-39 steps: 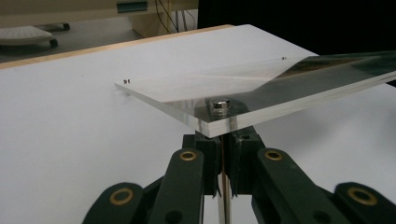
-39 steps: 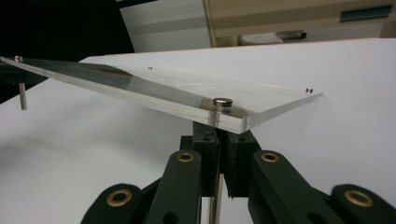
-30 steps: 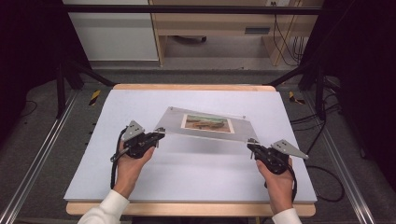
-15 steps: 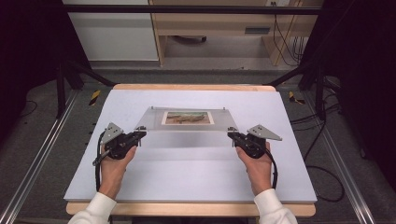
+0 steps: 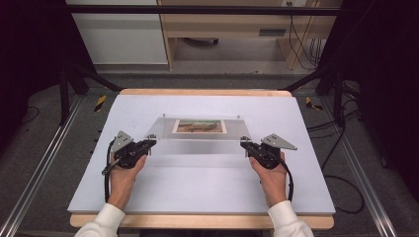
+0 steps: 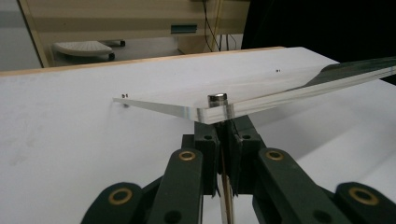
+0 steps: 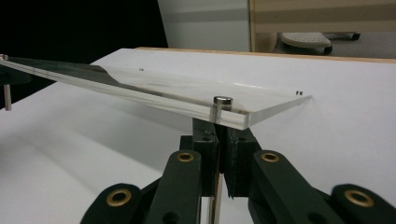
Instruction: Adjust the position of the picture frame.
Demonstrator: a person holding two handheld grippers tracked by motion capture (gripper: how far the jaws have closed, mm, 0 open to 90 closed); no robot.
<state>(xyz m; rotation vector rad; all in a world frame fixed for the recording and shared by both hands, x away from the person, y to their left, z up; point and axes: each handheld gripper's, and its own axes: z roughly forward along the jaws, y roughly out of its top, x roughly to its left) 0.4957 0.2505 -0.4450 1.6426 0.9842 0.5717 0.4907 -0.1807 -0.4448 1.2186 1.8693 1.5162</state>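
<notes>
A clear acrylic frame (image 5: 200, 134) (small landscape picture (image 5: 199, 126) inside) is held above the white table (image 5: 207, 187), between the two grippers. The left gripper (image 5: 151, 142) is clamped on a corner post just ahead of its jaws, under a metal stud (image 6: 217, 98). The right gripper (image 5: 244, 143) is likewise clamped beneath its corner stud (image 7: 222, 100).

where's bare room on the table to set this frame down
The white table top is bare between the clear acrylic picture frame and the near wooden edge, and beyond the frame to the far edge. Crowded only at the left tool and right tool.
</notes>
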